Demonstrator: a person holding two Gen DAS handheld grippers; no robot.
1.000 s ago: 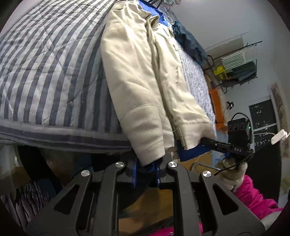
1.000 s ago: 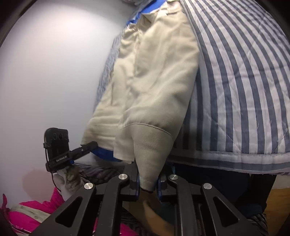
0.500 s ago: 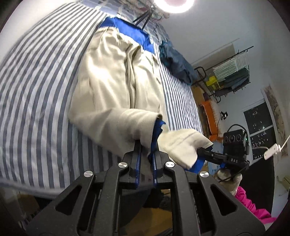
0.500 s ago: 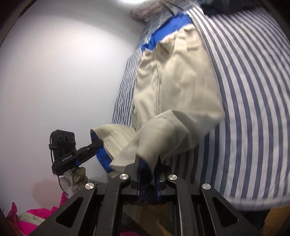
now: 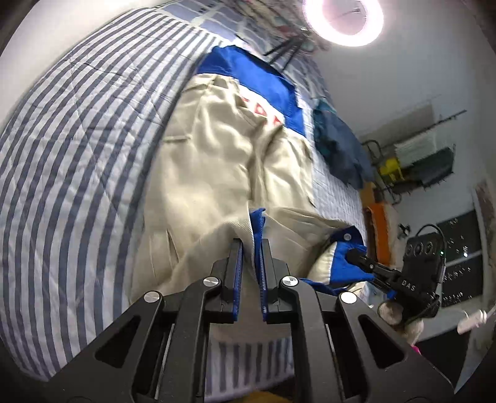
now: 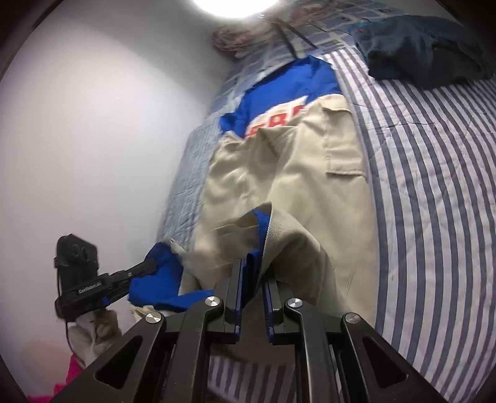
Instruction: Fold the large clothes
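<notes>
A beige jacket [image 5: 217, 173] with blue lining and red letters lies lengthwise on the striped bed quilt [image 5: 77, 155]. My left gripper [image 5: 251, 243] is shut on the jacket's lower edge, beige cloth and blue lining pinched between the pads. To its right, my right gripper [image 5: 353, 255] grips the other lower corner, blue lining showing. In the right wrist view the right gripper [image 6: 252, 269] is shut on the jacket [image 6: 310, 192] hem, and the left gripper [image 6: 150, 265] holds the blue corner at the left. Both held ends are lifted over the jacket's body.
A dark blue garment [image 5: 338, 152] lies on the quilt [image 6: 434, 186] beyond the jacket; the right wrist view has this dark garment [image 6: 424, 52] at top right. A ring light [image 5: 344, 18] glares above. A wire rack [image 5: 418, 164] and an orange item [image 5: 376, 229] stand past the bed. A white wall [image 6: 93, 139] borders it.
Both grippers moved forward and up over the bed with the jacket's lower end, which hung over the bed's edge before. The hem now folds back over the jacket's body, blue lining exposed.
</notes>
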